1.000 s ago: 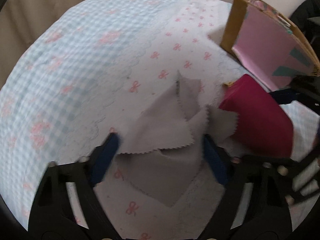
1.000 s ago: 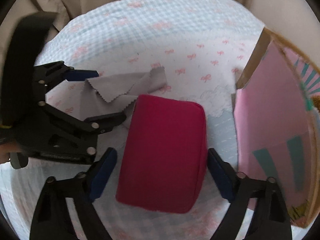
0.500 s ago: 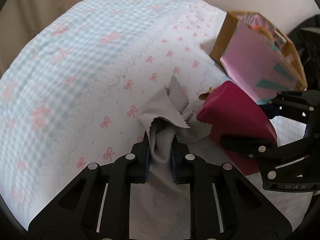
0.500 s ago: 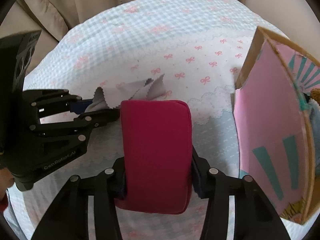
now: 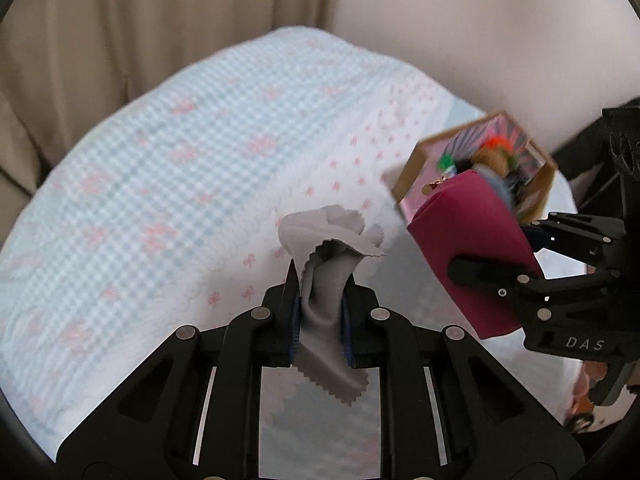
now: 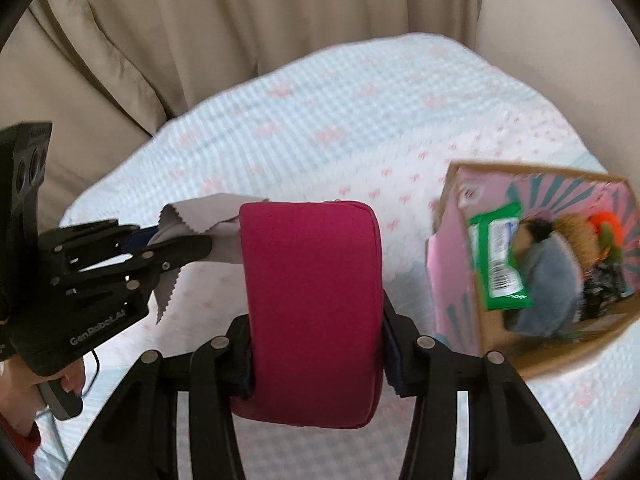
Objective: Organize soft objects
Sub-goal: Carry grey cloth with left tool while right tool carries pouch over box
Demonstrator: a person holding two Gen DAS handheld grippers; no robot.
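Note:
My left gripper (image 5: 320, 316) is shut on a grey cloth (image 5: 326, 276) with pinked edges and holds it above the bed. In the right wrist view the left gripper (image 6: 172, 246) shows at the left with the cloth (image 6: 200, 220) hanging from it. My right gripper (image 6: 316, 356) is shut on a magenta pouch (image 6: 312, 300), lifted off the bed; in the left wrist view the pouch (image 5: 468, 248) is at the right, just in front of the box. An open cardboard box (image 6: 456, 248) with pink lining stands at the right on the bed.
The box (image 5: 408, 176) holds a green packet (image 6: 500, 256), a blue-grey soft item (image 6: 552, 276) and other colourful things. The bed cover (image 5: 180, 184) is blue gingham and white with pink bows. Beige curtains (image 6: 240, 28) hang behind the bed.
Both grippers closed on their objects and rose from the bed. The cloth and the pouch are lifted, and the views now look down into the box's open top.

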